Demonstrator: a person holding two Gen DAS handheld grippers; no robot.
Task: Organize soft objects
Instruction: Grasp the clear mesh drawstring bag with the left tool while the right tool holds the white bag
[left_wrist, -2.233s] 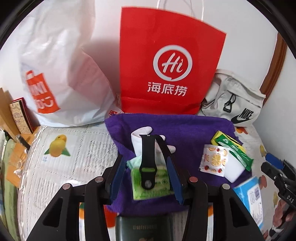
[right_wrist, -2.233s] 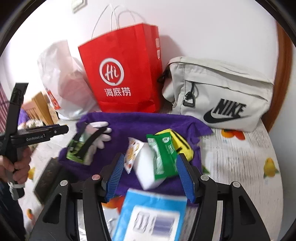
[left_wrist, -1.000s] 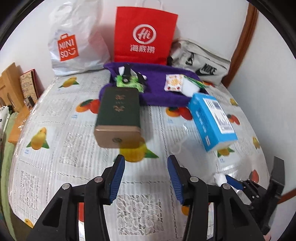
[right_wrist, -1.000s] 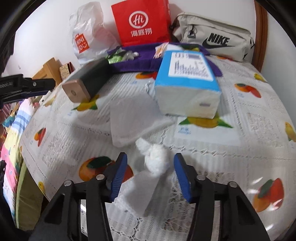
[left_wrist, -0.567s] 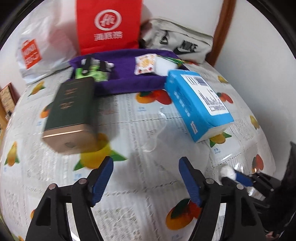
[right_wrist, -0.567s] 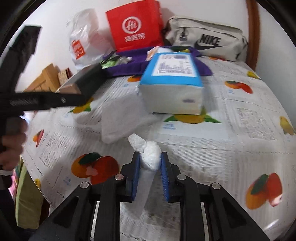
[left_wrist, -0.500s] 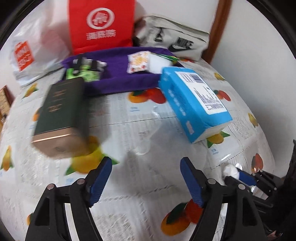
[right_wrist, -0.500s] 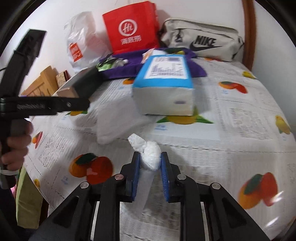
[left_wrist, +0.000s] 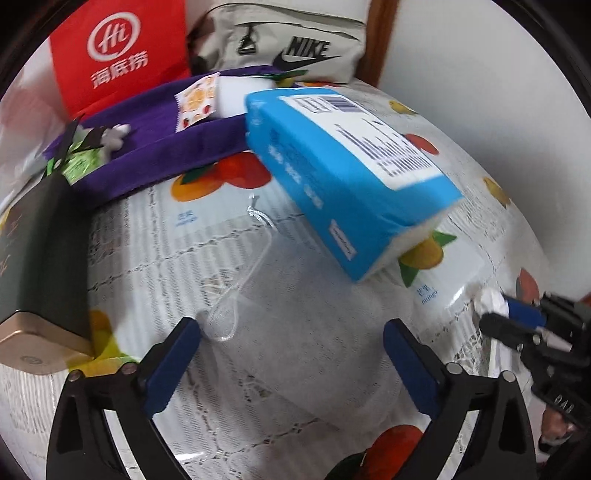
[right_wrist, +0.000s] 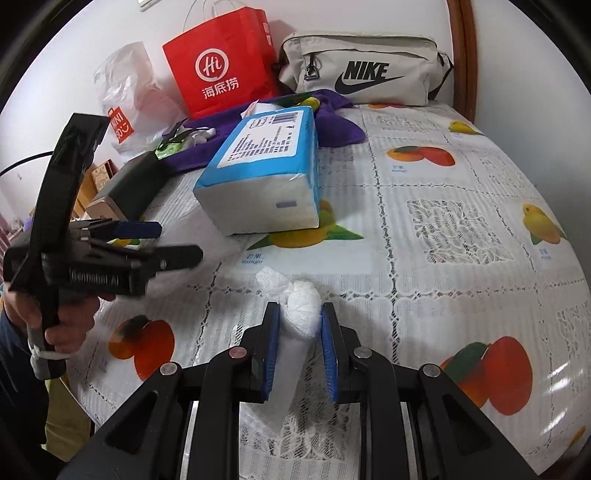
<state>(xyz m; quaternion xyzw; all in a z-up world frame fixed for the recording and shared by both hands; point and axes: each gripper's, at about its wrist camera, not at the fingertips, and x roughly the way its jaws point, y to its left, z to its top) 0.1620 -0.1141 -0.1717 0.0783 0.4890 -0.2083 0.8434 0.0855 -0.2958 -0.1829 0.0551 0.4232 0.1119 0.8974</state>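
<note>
My right gripper (right_wrist: 300, 314) is shut on a white crumpled tissue wad (right_wrist: 301, 299), held just above the tablecloth; the wad also shows in the left wrist view (left_wrist: 489, 301) at the right gripper's tips (left_wrist: 495, 312). My left gripper (left_wrist: 291, 341) is open and empty, low over a translucent white drawstring pouch (left_wrist: 295, 317) lying flat on the table. In the right wrist view the left gripper (right_wrist: 173, 243) is at the left. A blue tissue pack (left_wrist: 343, 170) (right_wrist: 266, 166) lies behind the pouch.
A dark green box with gold end (left_wrist: 40, 266) (right_wrist: 125, 192) lies at left. A purple towel (left_wrist: 159, 136) with small packets, a red paper bag (right_wrist: 221, 59), a Nike bag (right_wrist: 362, 70) and a white plastic bag (right_wrist: 125, 88) stand at the back.
My left gripper has opened wide and moved down close over the drawstring pouch. My right gripper stays shut on the tissue wad, which it grasped about a second ago.
</note>
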